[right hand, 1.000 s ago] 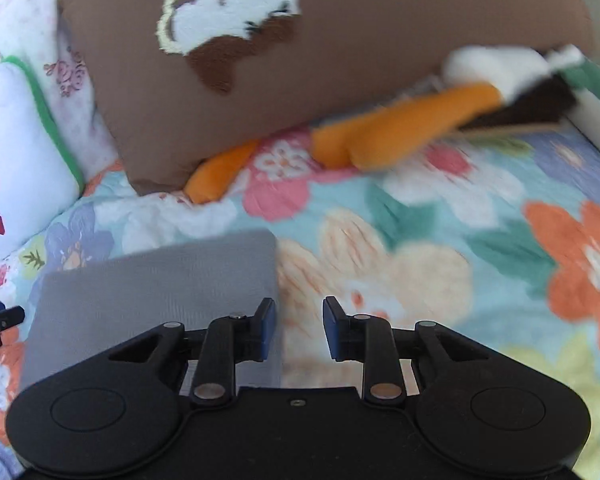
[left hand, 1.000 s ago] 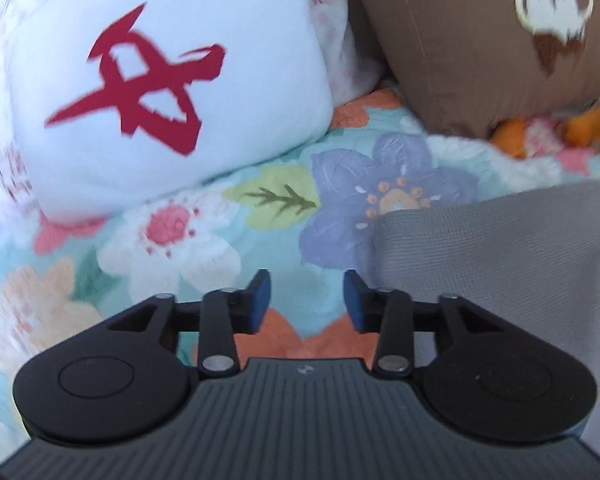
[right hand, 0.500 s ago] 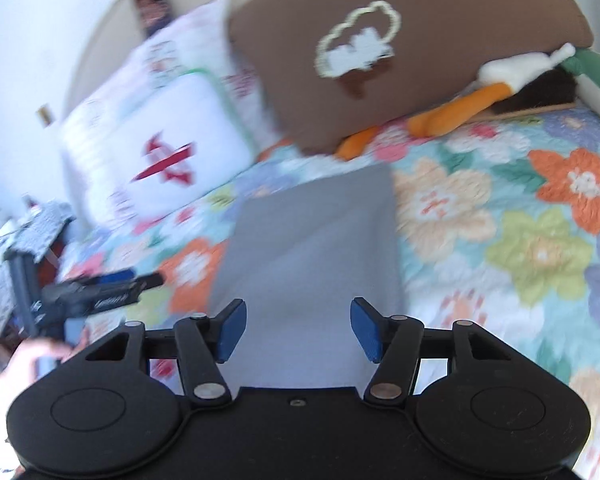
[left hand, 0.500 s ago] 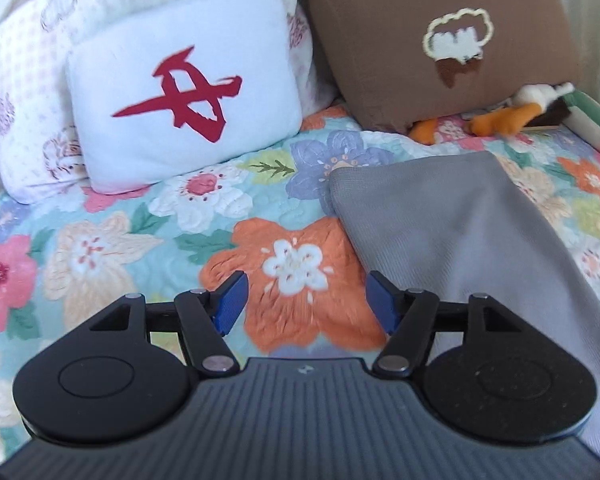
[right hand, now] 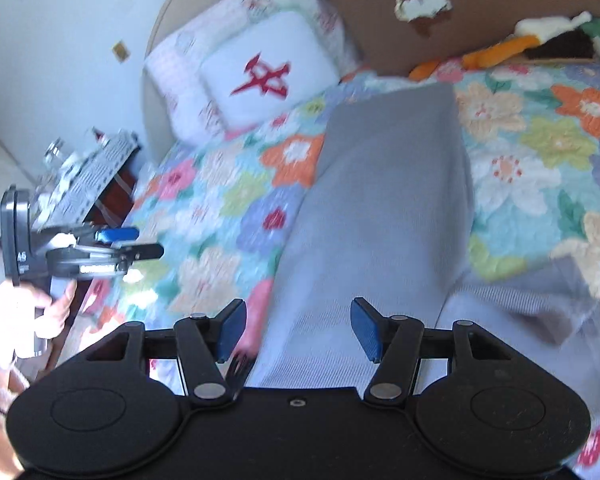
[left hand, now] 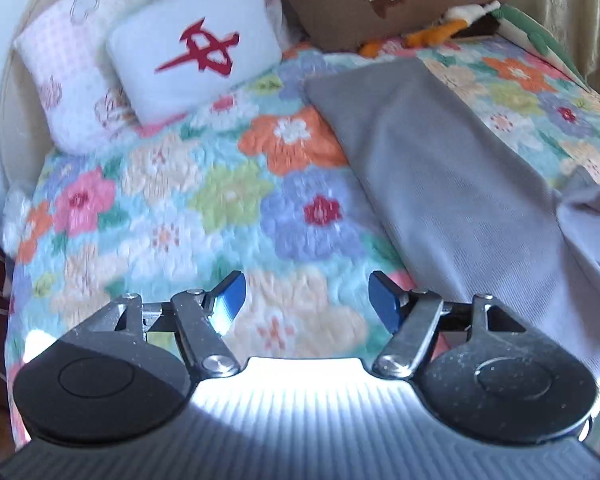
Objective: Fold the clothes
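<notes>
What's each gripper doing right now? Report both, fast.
Left gripper: jaws opening, nothing between them, above the floral quilt.
Right gripper: open, empty, above the grey garment.

- A home bedroom: a bed under a quilted floral bedspread (left hand: pixel 228 200).
- At twelve o'clock, a white rectangular pillow with a red mark (left hand: pixel 196 46) and a brown cushion (right hand: pixel 480 12) lean against the curved cream headboard (right hand: pixel 152 80).

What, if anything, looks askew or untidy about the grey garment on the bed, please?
The grey garment lies mostly flat on the floral quilt, but its near right part is bunched and rumpled rather than smoothed. Nothing looks spilled or damaged.
</notes>
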A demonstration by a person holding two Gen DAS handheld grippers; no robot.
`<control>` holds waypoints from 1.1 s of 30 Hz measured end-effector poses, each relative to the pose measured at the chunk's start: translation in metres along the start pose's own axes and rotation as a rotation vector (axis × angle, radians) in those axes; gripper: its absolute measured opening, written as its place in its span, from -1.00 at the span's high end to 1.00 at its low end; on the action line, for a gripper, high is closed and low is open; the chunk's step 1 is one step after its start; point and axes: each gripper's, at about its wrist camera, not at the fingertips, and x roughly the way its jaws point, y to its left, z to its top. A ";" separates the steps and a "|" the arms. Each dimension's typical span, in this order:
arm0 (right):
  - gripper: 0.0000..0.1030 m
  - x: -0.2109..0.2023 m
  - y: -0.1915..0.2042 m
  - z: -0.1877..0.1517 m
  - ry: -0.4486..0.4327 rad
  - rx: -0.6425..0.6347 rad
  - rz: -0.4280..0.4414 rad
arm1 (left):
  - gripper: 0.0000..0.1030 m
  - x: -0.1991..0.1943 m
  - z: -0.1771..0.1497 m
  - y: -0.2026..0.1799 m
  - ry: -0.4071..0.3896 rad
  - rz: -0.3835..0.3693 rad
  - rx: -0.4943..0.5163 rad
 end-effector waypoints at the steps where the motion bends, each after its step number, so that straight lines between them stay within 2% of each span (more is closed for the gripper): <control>1: -0.23 -0.005 0.005 -0.006 0.028 0.002 0.012 | -0.31 -0.006 -0.005 0.001 0.018 -0.004 0.012; 5: -0.23 -0.020 0.024 -0.030 0.123 0.009 0.047 | -0.32 -0.026 -0.027 0.003 0.069 -0.023 0.067; 9: -0.24 -0.023 0.030 -0.051 0.251 0.059 0.090 | -0.56 -0.034 -0.042 0.004 0.121 -0.060 0.084; 12: -0.25 -0.023 0.031 -0.064 0.293 0.043 0.020 | -0.56 -0.026 -0.049 -0.008 0.162 -0.103 0.106; 15: -0.26 -0.017 0.021 -0.075 0.320 0.091 -0.042 | -0.56 -0.013 -0.058 -0.031 0.163 -0.174 0.135; 18: -0.35 -0.007 0.004 -0.084 0.309 0.152 -0.140 | -0.56 0.008 -0.067 -0.063 0.159 -0.263 0.162; 22: -0.35 0.002 -0.026 -0.085 0.269 0.265 -0.287 | -0.56 0.031 -0.069 -0.101 0.158 -0.389 0.168; 25: -0.36 -0.001 -0.049 -0.077 0.208 0.379 -0.279 | -0.56 0.041 -0.065 -0.124 0.152 -0.442 0.165; 27: -0.36 -0.003 -0.062 -0.070 0.185 0.406 -0.299 | -0.56 0.045 -0.061 -0.136 0.144 -0.456 0.167; 30: -0.37 -0.007 -0.082 -0.056 0.168 0.380 -0.393 | -0.56 0.050 -0.054 -0.154 0.132 -0.469 0.178; 33: -0.50 -0.005 -0.103 -0.046 0.186 0.343 -0.467 | -0.56 0.060 -0.047 -0.172 0.138 -0.474 0.179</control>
